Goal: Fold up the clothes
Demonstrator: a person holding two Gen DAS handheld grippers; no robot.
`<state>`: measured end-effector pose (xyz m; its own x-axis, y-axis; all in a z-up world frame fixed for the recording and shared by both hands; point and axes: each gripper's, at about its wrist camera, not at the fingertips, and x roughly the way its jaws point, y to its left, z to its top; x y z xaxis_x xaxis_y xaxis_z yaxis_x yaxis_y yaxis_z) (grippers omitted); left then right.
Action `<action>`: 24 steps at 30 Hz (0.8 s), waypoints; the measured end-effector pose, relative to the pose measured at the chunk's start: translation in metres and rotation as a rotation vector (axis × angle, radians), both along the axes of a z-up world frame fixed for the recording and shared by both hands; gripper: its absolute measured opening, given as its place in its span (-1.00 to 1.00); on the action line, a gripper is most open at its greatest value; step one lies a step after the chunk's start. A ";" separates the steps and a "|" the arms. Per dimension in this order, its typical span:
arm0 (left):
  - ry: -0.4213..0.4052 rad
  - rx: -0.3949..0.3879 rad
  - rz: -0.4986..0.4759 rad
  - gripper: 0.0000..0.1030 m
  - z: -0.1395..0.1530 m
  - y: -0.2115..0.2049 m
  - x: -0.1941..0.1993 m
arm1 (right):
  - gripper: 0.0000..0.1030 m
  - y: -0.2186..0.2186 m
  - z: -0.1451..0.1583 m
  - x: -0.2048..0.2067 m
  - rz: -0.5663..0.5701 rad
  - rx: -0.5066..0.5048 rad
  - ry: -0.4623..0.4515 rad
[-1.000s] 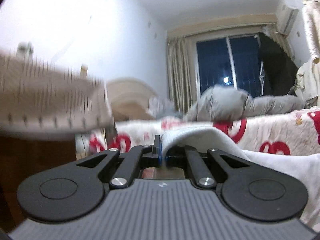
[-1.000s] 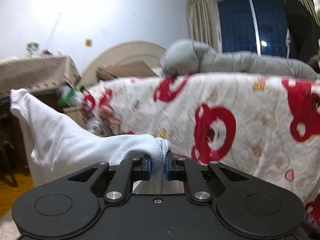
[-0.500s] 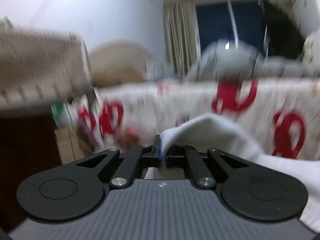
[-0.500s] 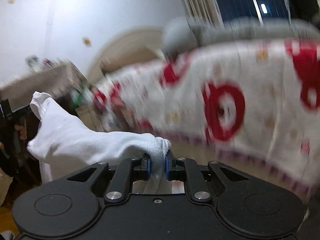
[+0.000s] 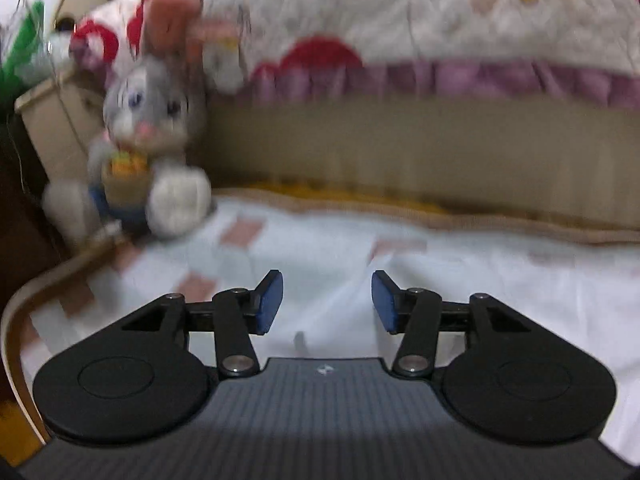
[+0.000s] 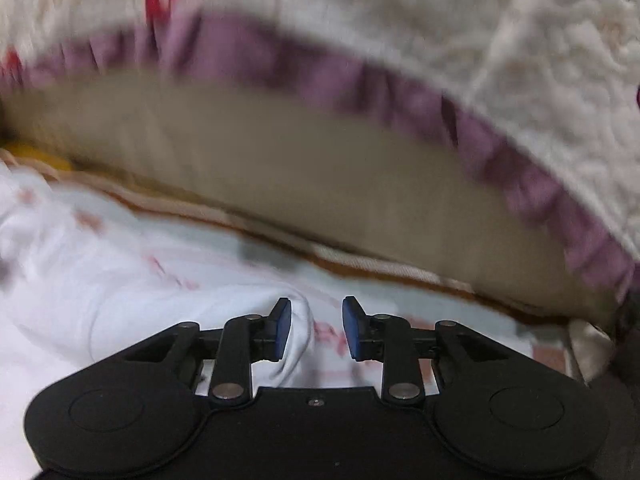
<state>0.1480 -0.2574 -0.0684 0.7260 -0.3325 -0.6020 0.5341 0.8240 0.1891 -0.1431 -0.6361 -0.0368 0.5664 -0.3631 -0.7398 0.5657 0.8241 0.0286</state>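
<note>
A white garment lies spread on a pale checked cloth in front of the bed. My left gripper hangs open just above it, its blue pads wide apart and empty. In the right wrist view the same white garment lies bunched to the left. A fold of it rests against the left pad of my right gripper, which is open and low over the cloth. Both views are blurred by motion.
A grey plush rabbit sits at the left on the cloth's edge, beside a cardboard box. The tan bed base and a white-and-red quilt with purple frill rise right behind the cloth.
Both grippers dropped from raised height to the low cloth and opened, letting go of the white garment, which now lies flat. The cameras tilted downward.
</note>
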 end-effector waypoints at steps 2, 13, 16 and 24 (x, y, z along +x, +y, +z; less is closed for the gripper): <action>0.055 0.007 -0.007 -0.04 -0.015 0.021 -0.007 | -0.19 0.008 -0.016 -0.002 -0.020 -0.003 0.025; 0.367 -0.034 0.041 0.04 -0.002 0.168 -0.077 | 0.16 0.105 -0.045 -0.059 0.041 0.603 -0.088; 0.393 0.006 0.044 0.09 -0.007 0.190 -0.095 | 0.17 0.137 -0.056 -0.070 0.036 0.710 -0.089; 0.457 0.019 0.036 0.13 -0.005 0.223 -0.119 | 0.23 0.185 -0.048 -0.096 -0.007 0.654 -0.102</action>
<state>0.0288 -0.0344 -0.0732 0.3957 -0.2978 -0.8687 0.5372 0.8423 -0.0441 -0.2395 -0.4509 -0.0850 0.6444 0.1388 -0.7520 0.5388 0.6154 0.5753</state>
